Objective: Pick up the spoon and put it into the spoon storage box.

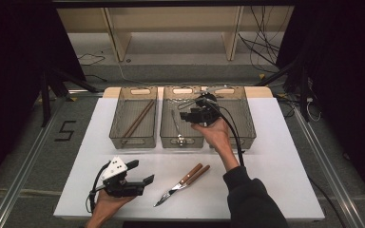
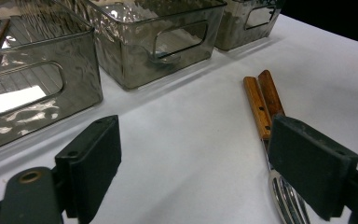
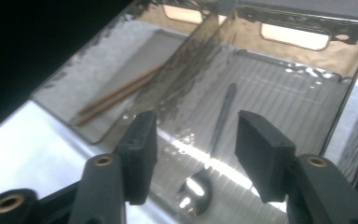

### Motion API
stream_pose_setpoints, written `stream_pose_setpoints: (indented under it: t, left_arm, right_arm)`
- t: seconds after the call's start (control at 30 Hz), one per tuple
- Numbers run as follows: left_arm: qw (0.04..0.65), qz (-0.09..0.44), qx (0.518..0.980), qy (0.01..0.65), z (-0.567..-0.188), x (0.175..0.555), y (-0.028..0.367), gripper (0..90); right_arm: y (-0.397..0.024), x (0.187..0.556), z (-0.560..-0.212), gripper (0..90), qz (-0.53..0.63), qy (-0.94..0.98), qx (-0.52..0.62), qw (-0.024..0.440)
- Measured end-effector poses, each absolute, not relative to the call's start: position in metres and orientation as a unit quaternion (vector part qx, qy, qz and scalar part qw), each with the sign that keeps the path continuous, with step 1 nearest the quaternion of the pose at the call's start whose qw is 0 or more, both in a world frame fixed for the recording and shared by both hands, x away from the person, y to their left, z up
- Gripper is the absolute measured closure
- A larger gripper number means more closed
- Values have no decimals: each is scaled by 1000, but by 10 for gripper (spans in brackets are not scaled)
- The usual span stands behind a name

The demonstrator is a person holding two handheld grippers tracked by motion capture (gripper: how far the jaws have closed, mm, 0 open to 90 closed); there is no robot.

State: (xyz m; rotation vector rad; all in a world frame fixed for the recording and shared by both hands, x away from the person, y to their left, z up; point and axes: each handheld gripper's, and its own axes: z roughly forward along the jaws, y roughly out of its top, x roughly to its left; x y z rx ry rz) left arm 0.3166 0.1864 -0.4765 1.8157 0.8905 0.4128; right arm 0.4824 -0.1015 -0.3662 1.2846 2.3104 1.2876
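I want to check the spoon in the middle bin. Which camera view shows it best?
The right gripper view: the spoon lies close below the open right gripper, with bowl and handle clear. In the high view it is small inside the middle bin. The left gripper view shows that bin's wall, and I cannot make out the spoon.

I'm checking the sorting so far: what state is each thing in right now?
Left bin: holds the chopsticks, lying flat.
Middle bin: holds a spoon, lying flat.
Right bin: contents hidden by the hand.
Fork and knife: lying side by side on the table, not held.
Left gripper: open, empty.
Right gripper: open, empty, over the middle bin.
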Motion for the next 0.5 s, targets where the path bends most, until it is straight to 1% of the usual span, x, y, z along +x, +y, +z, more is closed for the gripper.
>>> stream_pose_setpoints:
  t: [0.5]
  left_arm:
    - [511,159,763,363,-475,315,181,173]
  right_arm:
    - [-134,424,-372,401,473,789,381,89]
